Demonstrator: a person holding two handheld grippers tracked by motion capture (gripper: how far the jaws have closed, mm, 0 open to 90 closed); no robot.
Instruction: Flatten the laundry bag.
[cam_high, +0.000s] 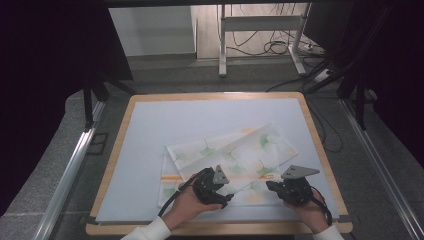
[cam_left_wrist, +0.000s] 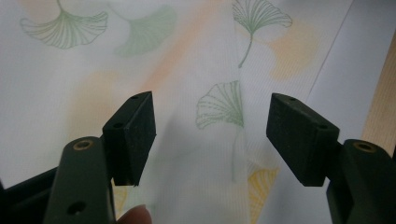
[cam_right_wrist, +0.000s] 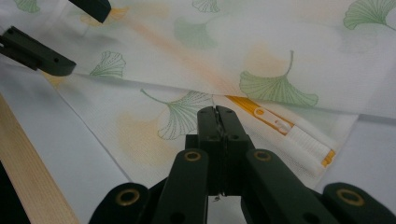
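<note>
- On your left, the white mat (cam_high: 150, 130) lies bare from its left edge up to the cloth (cam_high: 235, 150), so you have open room there; the wooden table (cam_high: 112, 165) shows as a thin border around the mat.
- The cloth, white with green leaves and orange marks, lies folded in the near middle of the mat, with its upper layer turned at an angle. Its far right corner comes near to the right edge of the mat.
- Your left gripper (cam_left_wrist: 212, 135) hangs over the near middle of the cloth. Its jaws stand wide apart and nothing is between them; a fold line of the cloth runs below the gap.
- Your right gripper (cam_right_wrist: 218, 116) is at the near right corner of the cloth. Its jaws are pressed together and the tips are at the edge of the upper layer; I cannot tell if cloth is pinched.
- The right gripper view shows an orange and white label (cam_right_wrist: 289, 135) under the upper layer. The high view shows how close your right hand (cam_high: 312, 212) is to the near edge of the table.
</note>
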